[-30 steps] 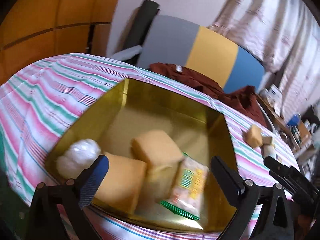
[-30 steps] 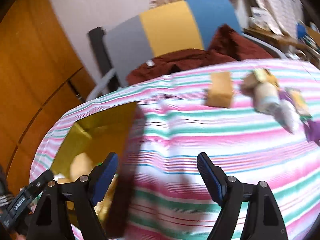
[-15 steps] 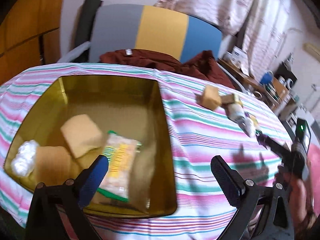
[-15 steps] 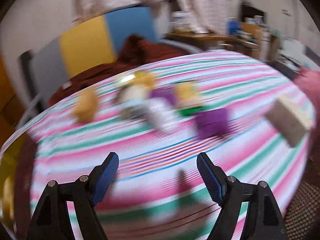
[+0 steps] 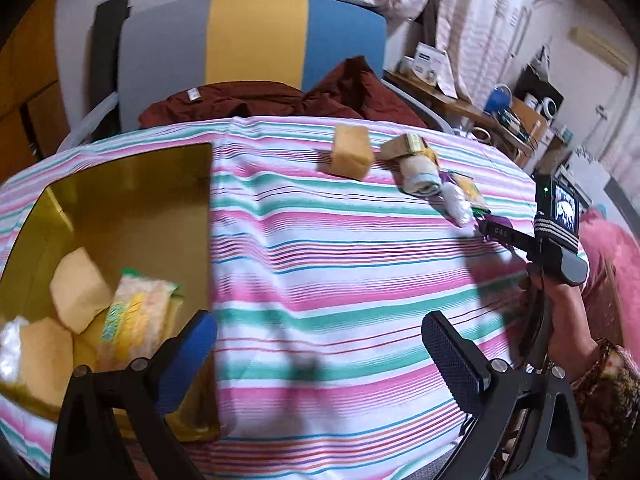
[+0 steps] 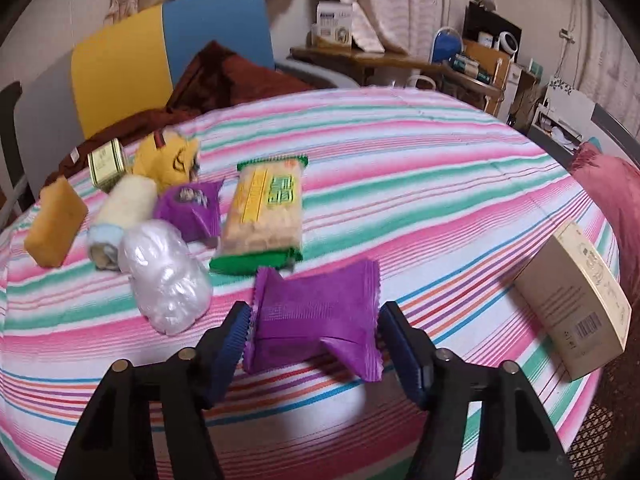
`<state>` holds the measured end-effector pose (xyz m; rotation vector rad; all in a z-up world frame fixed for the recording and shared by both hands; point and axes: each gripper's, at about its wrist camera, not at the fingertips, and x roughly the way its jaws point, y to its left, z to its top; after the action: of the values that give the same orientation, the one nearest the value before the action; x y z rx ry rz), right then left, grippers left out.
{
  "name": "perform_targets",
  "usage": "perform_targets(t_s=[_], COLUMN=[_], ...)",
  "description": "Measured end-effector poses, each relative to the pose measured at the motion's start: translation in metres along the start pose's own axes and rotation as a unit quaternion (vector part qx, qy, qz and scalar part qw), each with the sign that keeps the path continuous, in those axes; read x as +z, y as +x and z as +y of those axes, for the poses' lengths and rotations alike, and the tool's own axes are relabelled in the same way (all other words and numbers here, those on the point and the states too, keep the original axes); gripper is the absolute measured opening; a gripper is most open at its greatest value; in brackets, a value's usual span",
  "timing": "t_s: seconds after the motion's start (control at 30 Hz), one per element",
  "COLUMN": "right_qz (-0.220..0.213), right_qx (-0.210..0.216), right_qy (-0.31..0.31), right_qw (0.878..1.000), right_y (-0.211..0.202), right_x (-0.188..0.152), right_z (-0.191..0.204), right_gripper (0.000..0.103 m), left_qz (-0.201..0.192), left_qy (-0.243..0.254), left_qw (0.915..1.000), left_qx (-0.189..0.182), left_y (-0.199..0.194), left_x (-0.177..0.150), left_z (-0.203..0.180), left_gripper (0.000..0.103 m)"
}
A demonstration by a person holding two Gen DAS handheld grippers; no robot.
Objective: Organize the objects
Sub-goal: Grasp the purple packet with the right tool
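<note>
The right gripper is low over the striped counter, and its jaws are spread wide. A purple packet lies flat between the two blue pads. The left pad looks to be just touching the packet's crinkled edge, and the right pad stands a little apart from it. The packet is shiny purple, puffy in the middle, with zigzag ends.

At 12 o'clock from the purple packet is a long cracker pack, yellow with green ends. At 10 o'clock sits a bumpy white plastic bundle. Further off at 10 o'clock are a smaller purple packet, a cream roll, a tan block, a yellow soft toy and a small gold tin. At 3 o'clock a tan cardboard box lies near the counter's edge.

The left gripper hangs over the counter with its jaws spread wide and nothing between them. At 9 o'clock from it is a gold tray. Inside the tray are two tan blocks, one cracker pack and a white bundle.
</note>
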<state>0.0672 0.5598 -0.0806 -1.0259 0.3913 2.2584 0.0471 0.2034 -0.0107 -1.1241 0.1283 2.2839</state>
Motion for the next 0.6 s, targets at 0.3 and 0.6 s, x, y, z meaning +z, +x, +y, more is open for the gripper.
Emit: perform_targets(t_s=[0.3,0.6], right_qz=[-0.024,-0.038], right_qx=[0.012,0.005], right_qy=[0.042,0.063], right_qw=[0.999,0.997], right_y=[-0.006,-0.003], right_x=[-0.005,-0.008], right_z=[-0.014,-0.02], right_gripper=[0.058,0.058], left_qz=[0.036,0.078], left_qy=[0.018,-0.01], left_qw=[0.9987,0.9937], left_qx=[-0.03,-0.08], left_y=[0.055,0.146], left_x=[0.042,0.09], left_z=[-0.049,-0.115], left_gripper=[0.103,0.103])
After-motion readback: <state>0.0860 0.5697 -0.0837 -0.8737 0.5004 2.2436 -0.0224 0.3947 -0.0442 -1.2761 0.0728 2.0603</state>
